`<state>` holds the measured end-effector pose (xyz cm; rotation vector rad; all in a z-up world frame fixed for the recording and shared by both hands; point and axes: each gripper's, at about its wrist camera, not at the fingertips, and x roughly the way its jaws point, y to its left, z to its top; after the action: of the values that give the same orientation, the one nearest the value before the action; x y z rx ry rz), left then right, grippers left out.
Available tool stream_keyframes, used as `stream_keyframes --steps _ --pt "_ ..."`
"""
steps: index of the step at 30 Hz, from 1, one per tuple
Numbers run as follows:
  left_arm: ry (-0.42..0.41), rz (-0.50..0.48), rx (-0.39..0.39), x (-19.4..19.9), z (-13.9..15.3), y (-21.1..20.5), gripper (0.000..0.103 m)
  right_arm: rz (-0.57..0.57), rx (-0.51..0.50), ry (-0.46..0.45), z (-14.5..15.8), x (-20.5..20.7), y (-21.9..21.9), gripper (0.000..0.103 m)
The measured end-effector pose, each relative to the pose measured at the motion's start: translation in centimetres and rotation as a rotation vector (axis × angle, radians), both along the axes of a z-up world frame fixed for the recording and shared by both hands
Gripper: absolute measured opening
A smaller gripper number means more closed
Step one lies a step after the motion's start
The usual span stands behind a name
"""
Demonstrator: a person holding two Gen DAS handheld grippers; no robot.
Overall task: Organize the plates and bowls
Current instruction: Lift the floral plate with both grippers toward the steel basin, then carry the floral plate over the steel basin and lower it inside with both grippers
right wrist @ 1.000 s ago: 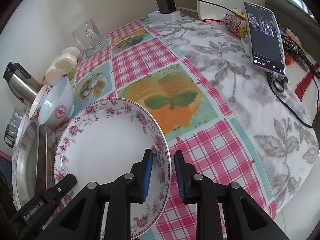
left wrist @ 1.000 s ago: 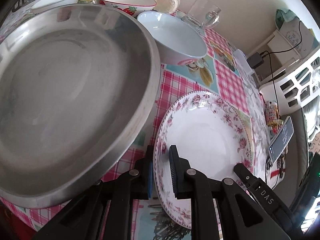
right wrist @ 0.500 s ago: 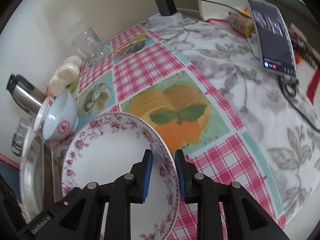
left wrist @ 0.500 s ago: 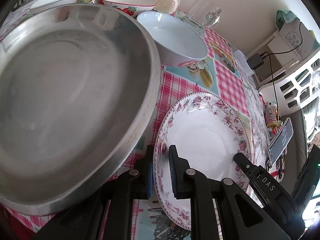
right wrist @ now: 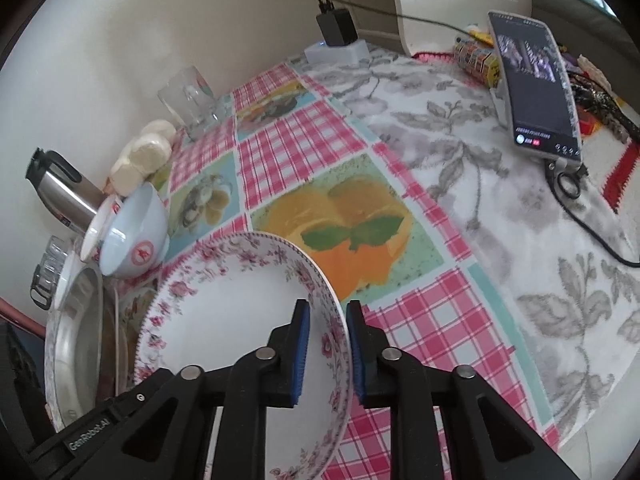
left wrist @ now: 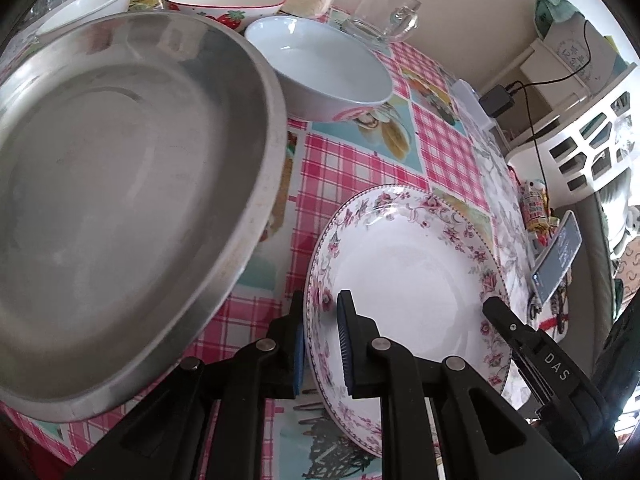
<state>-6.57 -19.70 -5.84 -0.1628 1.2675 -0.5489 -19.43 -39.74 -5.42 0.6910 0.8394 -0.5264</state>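
Note:
A white plate with a pink flower rim (left wrist: 416,280) (right wrist: 240,304) is held by both grippers above the checked tablecloth. My left gripper (left wrist: 320,344) is shut on its left rim. My right gripper (right wrist: 326,344) is shut on its right rim, and its arm shows at the right of the left wrist view. A large steel plate (left wrist: 120,184) (right wrist: 76,336) lies to the left. A pale blue bowl (left wrist: 320,68) (right wrist: 136,236) stands behind it, with a strawberry bowl (left wrist: 224,0) and a white bowl (left wrist: 92,0) further back.
A glass mug (left wrist: 384,12) (right wrist: 192,100), white buns (right wrist: 140,160) and a steel flask (right wrist: 64,192) stand along the wall. A phone on a stand (right wrist: 536,80), a charger (right wrist: 336,28) and cables lie on the grey flowered cloth at the right. A white basket (left wrist: 592,136) stands beyond the table.
The flowered plate has risen and tilted in both grippers. The right gripper has lifted and swung so the table looks lower and further away. Both grips are unchanged.

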Motion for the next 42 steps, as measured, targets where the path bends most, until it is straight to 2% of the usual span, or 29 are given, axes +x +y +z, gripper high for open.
stream_keyframes --steps 1,10,24,33,42 --pt "0.004 -0.005 -0.008 -0.1 0.0 0.0 0.015 -0.008 -0.002 -0.004 0.1 -0.3 -0.2 0.012" --pt "-0.001 -0.038 -0.017 -0.3 0.4 -0.5 0.015 -0.022 -0.015 0.008 0.3 -0.9 -0.5 0.011" --pt "0.015 -0.050 -0.068 -0.2 1.1 -0.4 0.015 -0.003 -0.081 -0.035 2.9 -1.9 0.0 0.011" --pt "-0.017 -0.049 -0.127 -0.2 3.2 -0.1 0.015 -0.010 -0.123 -0.086 4.9 -2.5 0.4 0.011" --pt "-0.088 -0.022 -0.203 0.2 6.4 1.8 0.015 -0.001 -0.199 -0.147 8.3 -2.1 2.3 0.011"
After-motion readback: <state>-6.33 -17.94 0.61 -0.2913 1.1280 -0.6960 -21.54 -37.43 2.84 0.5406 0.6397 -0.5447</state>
